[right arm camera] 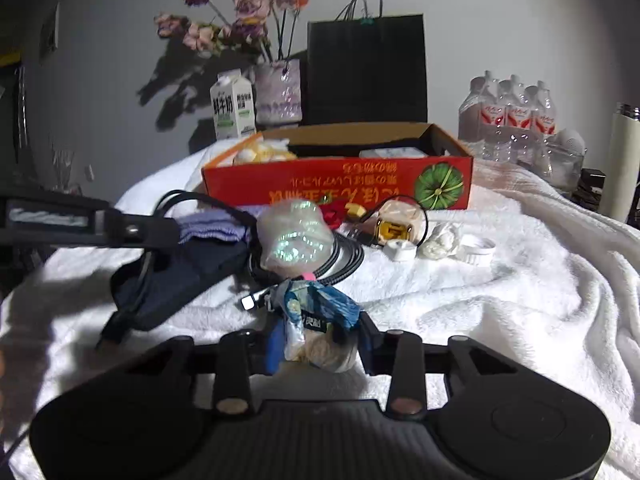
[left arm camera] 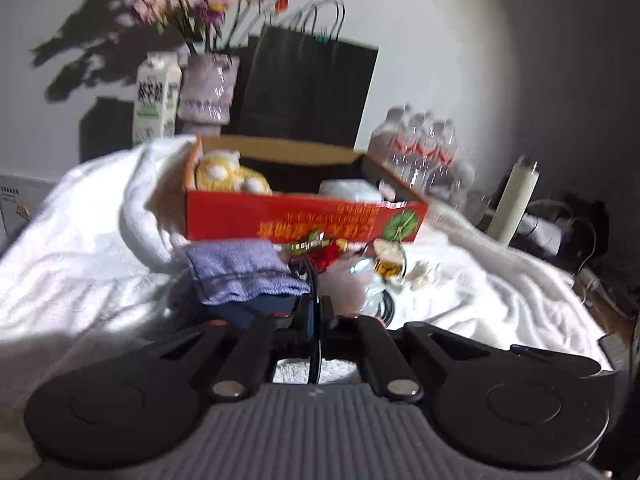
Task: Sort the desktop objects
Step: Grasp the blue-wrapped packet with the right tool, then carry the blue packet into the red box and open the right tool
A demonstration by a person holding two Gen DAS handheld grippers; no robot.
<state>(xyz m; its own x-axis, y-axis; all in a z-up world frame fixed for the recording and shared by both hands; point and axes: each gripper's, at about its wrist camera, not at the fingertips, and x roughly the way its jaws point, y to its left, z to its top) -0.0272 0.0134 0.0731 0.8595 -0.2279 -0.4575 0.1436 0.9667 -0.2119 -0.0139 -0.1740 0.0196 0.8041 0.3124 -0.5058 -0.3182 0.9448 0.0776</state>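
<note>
A red cardboard box (left arm camera: 304,218) (right arm camera: 340,184) stands open on a white towel, with a yellow plush toy (left arm camera: 228,178) and a white packet (left arm camera: 352,190) inside. My left gripper (left arm camera: 314,320) is shut on a black cable (left arm camera: 314,280) in front of a folded purple cloth (left arm camera: 244,270). In the right wrist view the left gripper (right arm camera: 160,230) comes in from the left over a dark pouch (right arm camera: 172,280). My right gripper (right arm camera: 318,344) is shut on a blue and white snack packet (right arm camera: 316,320). A clear wrapped item (right arm camera: 294,238) lies just beyond it on a coiled cable (right arm camera: 340,260).
Small items lie before the box: a red wrapper (right arm camera: 334,212), a yellow-centred case (right arm camera: 394,226), white caps (right arm camera: 476,250). A milk carton (right arm camera: 232,106), a flower vase (right arm camera: 278,90), a black paper bag (right arm camera: 366,68) and water bottles (right arm camera: 508,116) stand behind. A white flask (right arm camera: 622,160) is at right.
</note>
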